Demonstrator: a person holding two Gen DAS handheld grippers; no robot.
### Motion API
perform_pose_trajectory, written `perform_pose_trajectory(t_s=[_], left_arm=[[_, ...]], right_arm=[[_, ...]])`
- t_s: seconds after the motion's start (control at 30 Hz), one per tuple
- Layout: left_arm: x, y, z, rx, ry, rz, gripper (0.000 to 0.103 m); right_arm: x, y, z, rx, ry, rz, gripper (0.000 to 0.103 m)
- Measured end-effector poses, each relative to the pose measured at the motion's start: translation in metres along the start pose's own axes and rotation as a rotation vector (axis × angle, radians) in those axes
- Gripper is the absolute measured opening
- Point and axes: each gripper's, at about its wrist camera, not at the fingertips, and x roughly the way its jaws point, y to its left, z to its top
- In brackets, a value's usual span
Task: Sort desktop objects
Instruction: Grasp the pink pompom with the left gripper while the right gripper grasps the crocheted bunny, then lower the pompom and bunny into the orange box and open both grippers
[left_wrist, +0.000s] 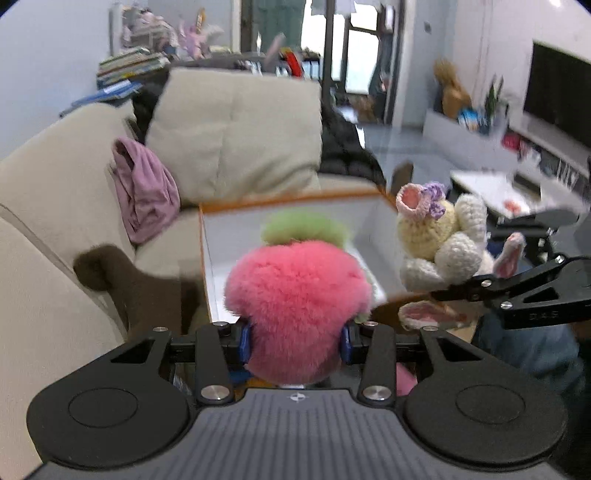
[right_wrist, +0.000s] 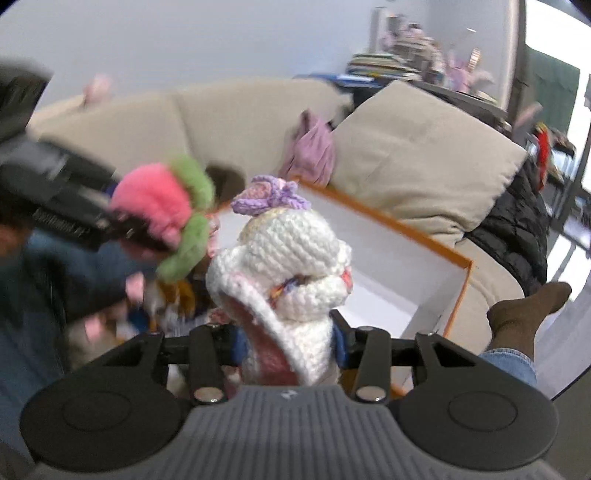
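The left claw (left_wrist: 295, 341) is clamped on a pink plush strawberry (left_wrist: 295, 295) with a green tuft, held in front of the white box with orange rim (left_wrist: 295, 197) that sits by the beige sofa (left_wrist: 229, 125). The right claw (right_wrist: 290, 345) grips a white crocheted bunny (right_wrist: 288, 269) with a purple bow, near the same box (right_wrist: 406, 236). Only the left wrist view shows the bunny's yellow head and pink-lined ears beside the box; only the right wrist view shows a socked foot (right_wrist: 524, 310) beyond the box's corner and the strawberry's green leaves from the side.
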Motion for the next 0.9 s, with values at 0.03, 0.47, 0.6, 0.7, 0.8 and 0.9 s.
perform_pose_trajectory(t_s=[0.03, 0.47, 0.6, 0.7, 0.8, 0.9], left_arm=[[0.0, 0.003, 0.008, -0.011, -0.013, 0.007, 0.049], [0.099, 0.02, 0.066, -0.116, 0.121, -0.063, 0.048], [0.138, 0.021, 0.067, -0.137, 0.19, -0.094, 0.048], [0.164, 0.025, 0.066, -0.149, 0.249, -0.102, 0.047], [0.185, 0.029, 0.065, -0.163, 0.292, -0.117, 0.038], [0.201, 0.03, 0.065, -0.186, 0.327, -0.156, 0.014]], right_arm=[[0.002, -0.004, 0.008, 0.036, -0.004, -0.003, 0.046], [0.124, -0.084, 0.048, 0.318, 0.236, -0.256, 0.046], [0.165, -0.093, 0.046, 0.304, 0.335, -0.32, 0.046], [0.186, -0.095, 0.043, 0.267, 0.383, -0.361, 0.047], [0.199, -0.092, 0.042, 0.193, 0.402, -0.409, 0.049], [0.206, -0.089, 0.042, 0.134, 0.425, -0.42, 0.055]])
